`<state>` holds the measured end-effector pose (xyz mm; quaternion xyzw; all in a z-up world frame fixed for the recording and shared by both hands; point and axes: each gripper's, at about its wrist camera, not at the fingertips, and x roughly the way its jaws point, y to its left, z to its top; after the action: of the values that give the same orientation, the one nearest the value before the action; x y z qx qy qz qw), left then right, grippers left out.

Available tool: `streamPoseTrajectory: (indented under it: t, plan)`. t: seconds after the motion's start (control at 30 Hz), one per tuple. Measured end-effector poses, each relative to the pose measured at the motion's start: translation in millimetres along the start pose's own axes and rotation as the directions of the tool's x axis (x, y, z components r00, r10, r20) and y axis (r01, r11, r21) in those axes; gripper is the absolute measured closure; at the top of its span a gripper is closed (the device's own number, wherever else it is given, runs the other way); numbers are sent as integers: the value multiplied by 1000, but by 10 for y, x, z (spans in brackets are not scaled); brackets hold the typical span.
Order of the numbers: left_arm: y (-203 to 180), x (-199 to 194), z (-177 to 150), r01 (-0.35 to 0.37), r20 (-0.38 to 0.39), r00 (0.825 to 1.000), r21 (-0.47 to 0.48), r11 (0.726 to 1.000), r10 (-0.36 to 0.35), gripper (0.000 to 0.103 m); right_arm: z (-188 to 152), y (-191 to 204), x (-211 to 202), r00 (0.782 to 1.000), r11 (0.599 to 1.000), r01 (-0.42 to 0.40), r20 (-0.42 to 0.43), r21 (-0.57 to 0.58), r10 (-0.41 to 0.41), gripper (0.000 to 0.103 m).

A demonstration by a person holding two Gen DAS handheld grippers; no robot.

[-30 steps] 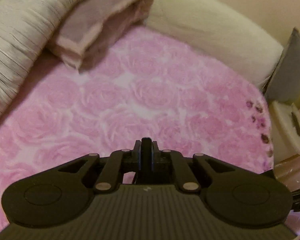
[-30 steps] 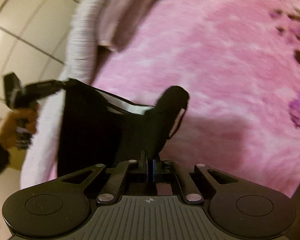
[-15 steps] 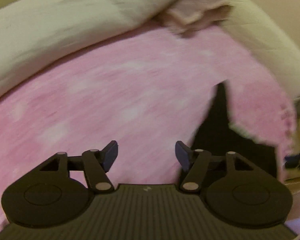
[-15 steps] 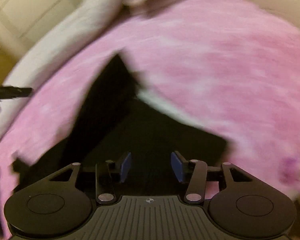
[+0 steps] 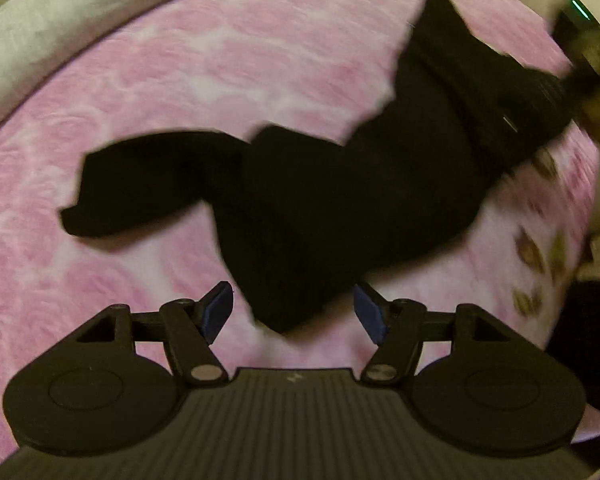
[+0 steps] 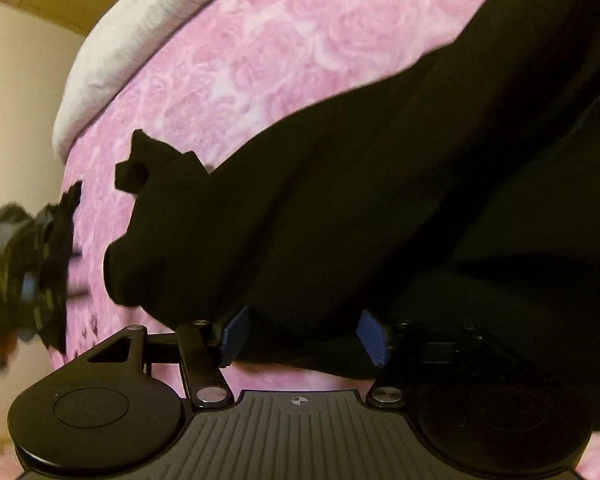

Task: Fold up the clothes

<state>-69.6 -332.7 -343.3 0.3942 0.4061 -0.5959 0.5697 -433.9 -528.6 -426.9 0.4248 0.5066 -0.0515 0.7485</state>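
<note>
Left wrist view: left gripper (image 5: 293, 312) released; black garment (image 5: 320, 200) lies crumpled just ahead on the pink bedspread (image 5: 180, 80). Right wrist view: right gripper (image 6: 300, 334) released, garment bunched between its fingers; closing here risks catching several layers.

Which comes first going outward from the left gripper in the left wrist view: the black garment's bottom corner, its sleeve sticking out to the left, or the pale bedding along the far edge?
1. Bottom corner of the black garment: between the open left gripper fingers.
2. Sleeve: farther out, left of centre on the pink blanket.
3. Pale bedding: farthest, upper left rim.
</note>
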Motion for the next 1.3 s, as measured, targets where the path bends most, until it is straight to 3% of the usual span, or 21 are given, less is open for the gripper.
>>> streamPoseTrajectory:
  t: [0.03,0.1,0.13,0.23,0.4,0.57,0.63,0.7,0.73,0.77,0.8,0.9,1.03,1.13,1.17,1.2,1.3]
  plan:
    - [-72,9,-25,9,6,1000,19,1000,-9,41,34,41,-9,1000,999,-27,8,34,26,59]
    - [-231,10,-58,14,35,999,69,998,-17,40,184,171,-67,997,996,-65,34,56,64,81]
    - [-288,7,-58,18,52,998,81,997,-22,36,272,259,-111,995,995,-87,49,53,85,85]
    - [-460,6,12,14,112,993,108,994,-26,26,601,532,-227,986,989,-146,89,31,142,88]
    - [-666,130,287,-31,193,981,129,991,6,23,1259,702,-240,968,978,-199,166,69,186,95]
    - [-841,464,580,-166,259,958,155,974,122,23,1765,651,-229,941,946,-277,248,169,231,96]
    - [-869,669,656,-277,247,943,210,938,223,23,1905,601,-281,929,929,-310,271,203,251,96]
    - [-895,873,731,-381,240,916,266,886,322,39,1996,570,-300,923,919,-326,286,220,259,96]
    - [-850,931,760,-398,223,912,289,870,343,71,2048,560,-321,922,920,-325,289,219,257,96]
    - [-756,945,803,-387,203,919,293,874,339,78,2079,545,-344,922,922,-322,292,214,254,96]
    - [-601,901,871,-336,176,939,281,899,296,79,2094,526,-370,922,926,-316,295,206,250,96]
    - [-234,685,1042,-321,193,943,317,892,271,86,2138,470,-448,922,936,-301,306,181,237,96]
    - [538,449,1450,-209,174,969,198,958,175,86,2251,410,-516,922,952,-263,331,155,201,96]
    - [1116,392,1738,-164,165,974,39,986,156,75,2280,397,-457,932,967,-217,324,133,164,95]
    - [1304,378,1826,-152,161,975,-23,988,154,69,2247,391,-425,937,971,-203,314,126,155,93]
    - [1455,303,1859,-182,176,965,-95,979,196,71,2213,385,-392,942,975,-189,303,118,146,89]
    - [1770,25,1856,-206,223,937,-264,942,268,66,2112,367,-295,955,985,-148,271,93,118,62]
